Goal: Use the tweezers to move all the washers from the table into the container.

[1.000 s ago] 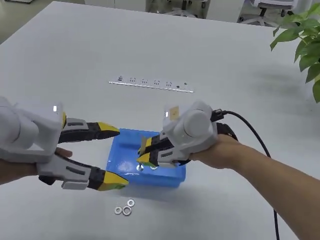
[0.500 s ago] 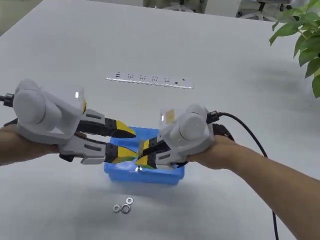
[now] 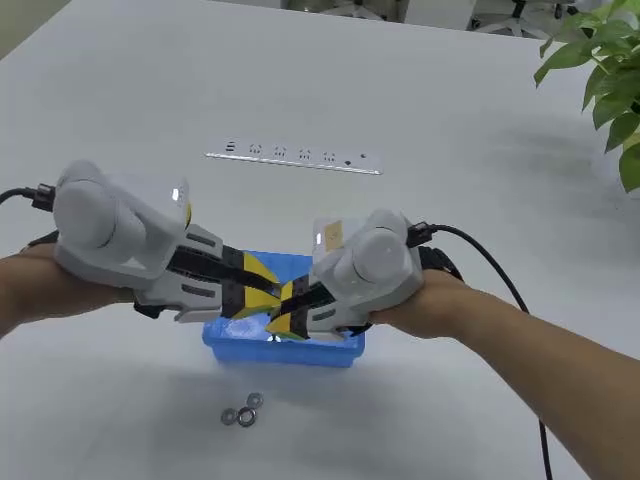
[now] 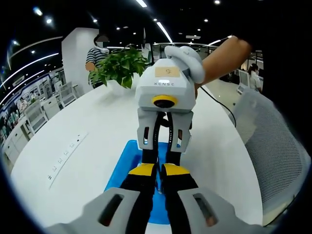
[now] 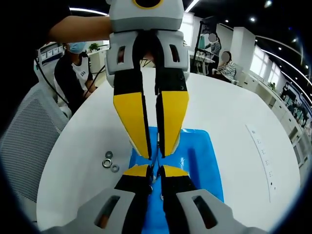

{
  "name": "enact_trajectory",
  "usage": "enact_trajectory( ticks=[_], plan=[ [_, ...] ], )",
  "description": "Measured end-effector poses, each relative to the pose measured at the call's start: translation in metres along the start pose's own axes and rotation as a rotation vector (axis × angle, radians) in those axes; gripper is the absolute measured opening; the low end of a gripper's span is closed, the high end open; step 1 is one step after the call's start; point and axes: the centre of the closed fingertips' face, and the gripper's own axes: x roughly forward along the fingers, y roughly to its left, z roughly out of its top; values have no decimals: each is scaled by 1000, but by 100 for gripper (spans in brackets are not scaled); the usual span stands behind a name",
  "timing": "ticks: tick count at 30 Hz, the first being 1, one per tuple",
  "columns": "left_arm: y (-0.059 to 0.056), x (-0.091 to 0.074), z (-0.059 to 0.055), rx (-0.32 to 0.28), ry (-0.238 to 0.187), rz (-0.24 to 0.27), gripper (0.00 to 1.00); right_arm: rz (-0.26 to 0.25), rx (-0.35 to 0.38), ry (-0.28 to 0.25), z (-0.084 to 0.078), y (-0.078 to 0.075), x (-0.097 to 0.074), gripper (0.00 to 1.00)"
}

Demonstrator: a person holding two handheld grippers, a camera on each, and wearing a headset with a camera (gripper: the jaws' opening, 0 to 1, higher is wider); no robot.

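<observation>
Blue container (image 3: 290, 355) sits mid-bench w/ both your grippers nosed in over it.

Change vs. a sec ago: your L gripper (image 3: 268, 290) was spread wide, off the container's left side. Now its jaws are drawn to a slim gap and it meets your R gripper (image 3: 285, 312) tip to tip above the container. R gripper has barely budged. The slight slide of the whole head view is your head moving, not the bench.

My read: that's a handover or re-grip of the tool, not a pick, so no washer is travelling right now. Three washers (image 3: 240, 412) lie in a tight cluster on the table (image 3: 450, 130), just in front of the container's near wall and outside it. The real work is prob. still ahead.

Views compared:
- The right gripper view gives you a thin silvery sliver btwn the jaws, prob. the tweezers (image 5: 157, 161), w/ your R jaws pinched nearly together on it. In the head view the gripper bodies cover that spot.
- Whether the L jaws actually clamp the sliver, I can't tell.
- The left gripper view puts the R gripper head-on over the blue floor.
- The right gripper view adds the washers beside the container.
- The head view gives the power strip (image 3: 293, 158) well beyond.
</observation>
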Motion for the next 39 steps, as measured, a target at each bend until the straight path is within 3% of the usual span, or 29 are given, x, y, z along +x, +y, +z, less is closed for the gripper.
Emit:
enact_trajectory(
  ticks=[15,39],
  plan=[
    [0,0,4,21,-1,-4,6,-24,-11,-5,4,-3,-3,12],
    [-4,-16,35,59,-23,5,6,-91,39,-37,19,-1,-36,24]
  ],
)
